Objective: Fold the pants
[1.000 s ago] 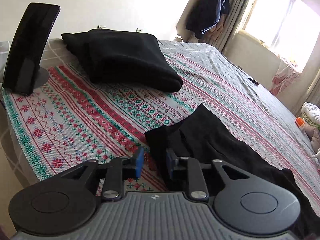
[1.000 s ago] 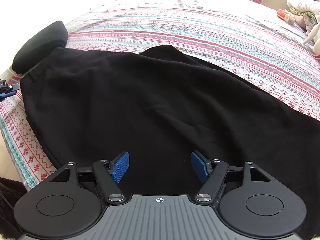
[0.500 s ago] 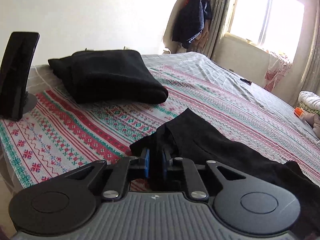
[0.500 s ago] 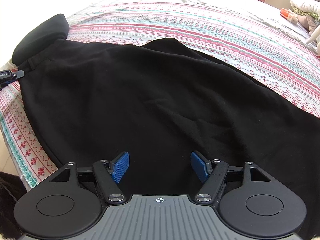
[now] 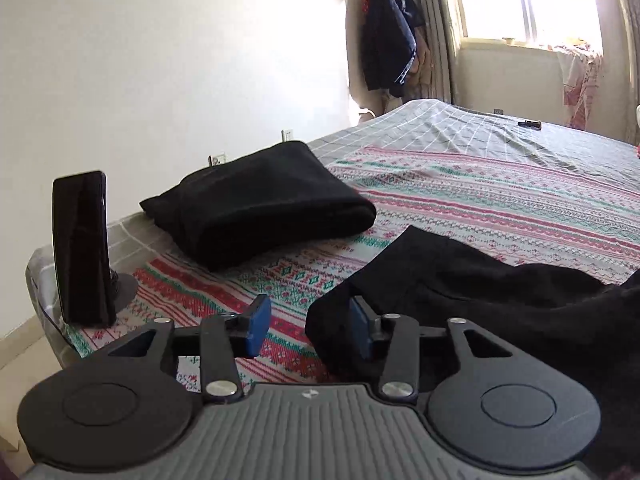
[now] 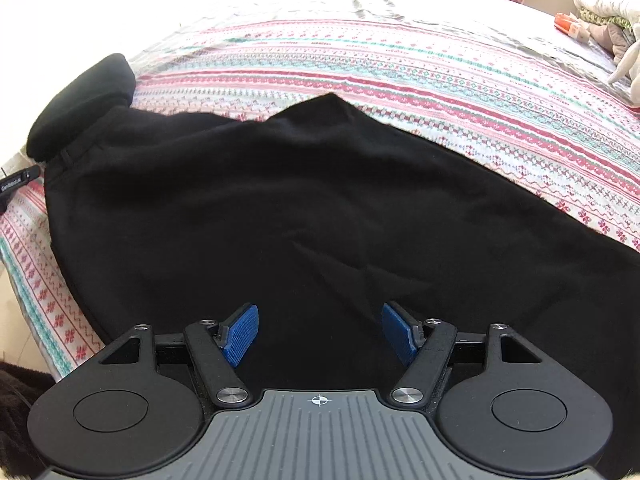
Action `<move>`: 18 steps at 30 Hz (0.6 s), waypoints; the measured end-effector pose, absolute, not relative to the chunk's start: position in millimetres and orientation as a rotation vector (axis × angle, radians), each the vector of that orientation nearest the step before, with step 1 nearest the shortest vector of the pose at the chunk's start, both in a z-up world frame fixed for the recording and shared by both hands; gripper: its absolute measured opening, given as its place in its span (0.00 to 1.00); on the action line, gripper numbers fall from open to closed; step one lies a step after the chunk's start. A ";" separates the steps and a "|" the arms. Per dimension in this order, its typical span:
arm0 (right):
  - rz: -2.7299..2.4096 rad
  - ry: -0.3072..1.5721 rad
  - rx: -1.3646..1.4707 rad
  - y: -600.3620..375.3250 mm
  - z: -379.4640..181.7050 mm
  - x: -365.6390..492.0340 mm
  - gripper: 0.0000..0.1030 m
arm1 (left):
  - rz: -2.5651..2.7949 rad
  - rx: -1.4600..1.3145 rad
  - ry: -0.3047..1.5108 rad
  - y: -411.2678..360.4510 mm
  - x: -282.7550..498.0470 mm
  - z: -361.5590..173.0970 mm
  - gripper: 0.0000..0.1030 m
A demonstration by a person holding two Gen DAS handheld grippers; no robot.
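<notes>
Patterned bedspread [image 5: 500, 200]: your left gripper [image 5: 306, 326] is opening off the pants [image 6: 320, 208] corner; your right gripper [image 6: 318, 334] hovers wide, empty. Loose cloth may unfold.

Left tool [image 5: 306, 330], right tool [image 6: 320, 334], black linkage arms, blue ribbed pads, silver screws, grey ridged bodies

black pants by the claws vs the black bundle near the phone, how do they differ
The pants lie spread out in one loose, wrinkled layer; the bundle is folded into a thick, compact stack. The pants lie under both claws; the bundle sits apart, further up the bed, beside the phone. Both are black cloth on the patterned blanket.
</notes>
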State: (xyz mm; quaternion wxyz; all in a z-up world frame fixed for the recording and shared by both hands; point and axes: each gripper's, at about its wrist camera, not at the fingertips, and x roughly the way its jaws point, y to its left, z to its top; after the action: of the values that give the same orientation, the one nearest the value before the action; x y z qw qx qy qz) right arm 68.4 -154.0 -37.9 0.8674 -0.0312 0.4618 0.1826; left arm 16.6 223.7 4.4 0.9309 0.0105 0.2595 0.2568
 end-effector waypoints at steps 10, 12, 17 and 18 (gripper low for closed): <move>0.343 0.876 0.046 -148.7 -20.5 145.1 0.67 | 0.075 -0.098 0.620 182.2 81.8 15.7 0.73; 0.341 0.851 0.055 -145.6 -22.4 162.0 0.66 | -0.004 -0.114 0.620 175.3 96.5 1.7 0.66; 0.357 0.807 0.104 -138.6 -36.1 202.2 0.59 | -0.055 -0.048 0.606 165.0 122.9 -29.4 0.57; 0.362 0.798 0.107 -137.3 -38.7 210.0 0.59 | -0.057 -0.034 0.599 164.9 127.3 -33.2 0.56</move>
State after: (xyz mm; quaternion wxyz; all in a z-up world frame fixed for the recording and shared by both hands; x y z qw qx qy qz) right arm 210.0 -137.3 -38.7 0.9041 0.0518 0.3863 0.1752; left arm 127.3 164.9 -33.2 0.9549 -0.0168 0.2950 -0.0282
